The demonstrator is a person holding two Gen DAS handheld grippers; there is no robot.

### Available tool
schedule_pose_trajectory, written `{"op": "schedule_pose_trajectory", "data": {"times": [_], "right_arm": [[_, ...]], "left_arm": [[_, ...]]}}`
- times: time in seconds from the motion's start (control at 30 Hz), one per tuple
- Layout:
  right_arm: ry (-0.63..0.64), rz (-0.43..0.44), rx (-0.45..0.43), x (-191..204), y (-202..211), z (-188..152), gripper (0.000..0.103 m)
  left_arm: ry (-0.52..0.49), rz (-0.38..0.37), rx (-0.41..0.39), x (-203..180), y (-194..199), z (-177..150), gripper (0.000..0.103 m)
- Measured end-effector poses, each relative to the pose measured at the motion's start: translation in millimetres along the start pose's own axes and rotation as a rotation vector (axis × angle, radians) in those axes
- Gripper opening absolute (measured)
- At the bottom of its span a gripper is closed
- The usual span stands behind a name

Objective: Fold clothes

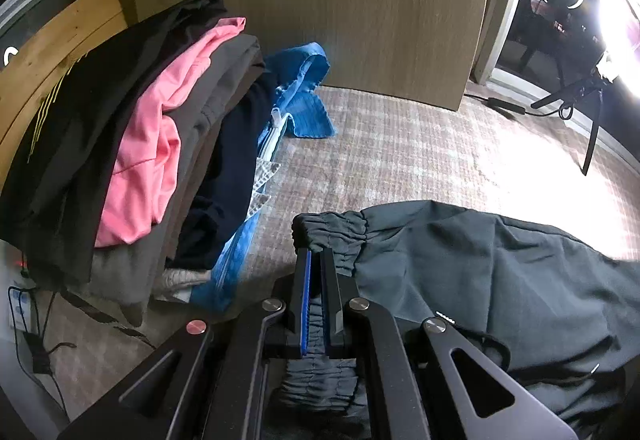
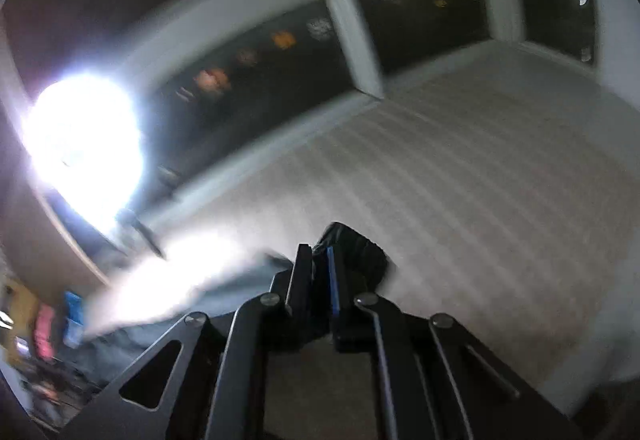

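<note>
A dark grey garment (image 1: 480,260) with a gathered elastic waistband (image 1: 332,230) lies spread on the plaid surface (image 1: 400,152) at the lower right of the left wrist view. My left gripper (image 1: 316,252) is shut on that waistband, and the pleated band runs back between its fingers. In the blurred right wrist view my right gripper (image 2: 318,252) stands above the pale striped surface (image 2: 480,180). Its jaws are narrow, and a bunched end of dark cloth (image 2: 360,252) is pinched between them and sticks out past the tips.
A pile of clothes sits at the left: black (image 1: 80,120), pink (image 1: 160,128), grey (image 1: 224,80), navy (image 1: 232,160) and blue (image 1: 304,100). Behind stands a wooden board (image 1: 320,0). A bright lamp (image 1: 616,32) on a stand glares by the dark windows (image 2: 280,80).
</note>
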State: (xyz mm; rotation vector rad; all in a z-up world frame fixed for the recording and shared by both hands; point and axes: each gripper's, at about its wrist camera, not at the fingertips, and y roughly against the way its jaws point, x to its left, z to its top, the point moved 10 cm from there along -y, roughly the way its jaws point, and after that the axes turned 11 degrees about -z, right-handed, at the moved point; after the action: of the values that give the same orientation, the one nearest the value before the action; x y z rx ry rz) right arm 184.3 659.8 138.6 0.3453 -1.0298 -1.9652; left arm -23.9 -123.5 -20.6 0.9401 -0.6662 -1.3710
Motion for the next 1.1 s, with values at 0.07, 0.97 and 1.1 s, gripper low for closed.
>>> {"op": "schedule_pose_trajectory", "data": {"times": [0.07,0.97,1.1], "right_arm": [[0.021,-0.051,0.163,-21,-31,-34,0.059],[0.343,-0.069,0.275,42,-198,-45,0.031],[0.354,-0.089,0.283,39,-200,-44,0.029]], "left_arm": [[-0.007,0.004,0.007,-1,-2,-3,0.004],[-0.006,-0.013,0.030,3,-6,-11,0.030],[-0.031,-0.009,0.053,-2,-28,-3,0.047]]}}
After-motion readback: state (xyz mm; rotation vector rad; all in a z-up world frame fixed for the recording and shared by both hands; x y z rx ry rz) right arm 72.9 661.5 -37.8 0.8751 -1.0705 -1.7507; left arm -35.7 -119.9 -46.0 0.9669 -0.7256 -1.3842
